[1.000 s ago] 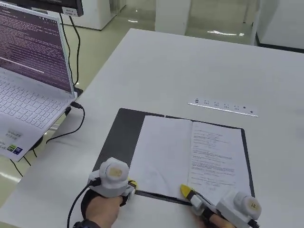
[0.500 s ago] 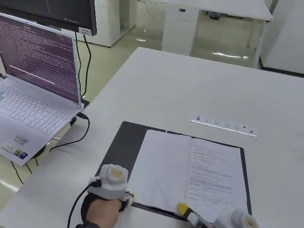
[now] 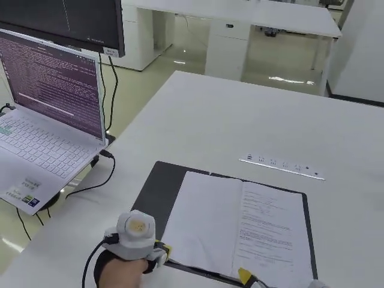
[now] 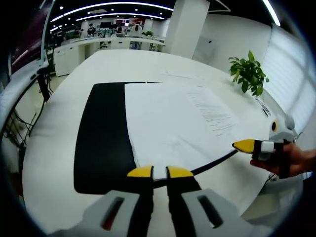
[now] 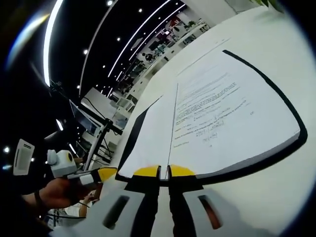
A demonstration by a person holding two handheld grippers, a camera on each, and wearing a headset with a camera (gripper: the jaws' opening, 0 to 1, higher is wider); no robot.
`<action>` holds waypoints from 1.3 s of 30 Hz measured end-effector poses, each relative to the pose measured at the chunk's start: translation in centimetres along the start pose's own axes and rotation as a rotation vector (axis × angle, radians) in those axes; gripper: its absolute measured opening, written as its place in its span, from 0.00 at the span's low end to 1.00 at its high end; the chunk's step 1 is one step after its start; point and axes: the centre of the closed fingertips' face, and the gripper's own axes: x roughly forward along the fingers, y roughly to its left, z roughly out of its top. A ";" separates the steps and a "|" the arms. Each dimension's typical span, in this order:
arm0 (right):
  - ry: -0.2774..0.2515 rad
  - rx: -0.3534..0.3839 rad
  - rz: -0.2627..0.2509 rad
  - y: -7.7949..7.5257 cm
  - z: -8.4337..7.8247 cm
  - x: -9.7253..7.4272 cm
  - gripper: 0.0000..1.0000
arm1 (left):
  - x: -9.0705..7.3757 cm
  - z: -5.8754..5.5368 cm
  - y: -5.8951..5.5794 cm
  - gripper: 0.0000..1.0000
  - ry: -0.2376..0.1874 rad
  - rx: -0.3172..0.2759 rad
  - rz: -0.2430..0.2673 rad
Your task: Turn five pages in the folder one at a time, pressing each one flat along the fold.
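The folder point(image 3: 157, 193) lies open on the white table, its black inner cover bare at the left. A blank page point(image 3: 204, 222) lies left of the fold and a printed page point(image 3: 270, 228) right of it. My left gripper point(image 3: 163, 249) rests at the near left corner of the blank page, jaws together on nothing. In its own view the left gripper point(image 4: 159, 172) sits just short of the folder point(image 4: 103, 138). My right gripper point(image 5: 163, 171) is shut at the folder's near edge, below the fold point(image 5: 173, 123). The right gripper point(image 3: 246, 276) shows its yellow tip there.
An open laptop point(image 3: 42, 120) stands at the left under a monitor point(image 3: 66, 18), and a black cable point(image 3: 90, 180) runs onto the table. A white power strip point(image 3: 282, 167) lies beyond the folder. A potted plant point(image 4: 249, 74) stands at the far side.
The head camera has tilted up, so everything sits lower in the picture. Both grippers stay at the folder's near edge, and the pages lie as before.
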 end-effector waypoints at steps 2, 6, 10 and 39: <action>-0.009 -0.008 -0.006 -0.1 0.5 -0.6 0.06 | -0.2 -0.1 -0.2 0.09 0.003 0.014 -0.009; -0.020 -0.031 -0.013 -0.4 1.2 -1.7 0.10 | -1.0 0.1 -0.5 0.13 -0.004 0.035 -0.015; -0.013 -0.075 -0.031 -0.7 1.7 -2.7 0.14 | -2.0 0.8 -1.1 0.17 -0.029 0.057 -0.036; 0.028 -0.365 -0.037 0.5 2.1 -8.9 0.48 | -9.9 4.0 -1.6 0.47 -0.156 0.158 -0.013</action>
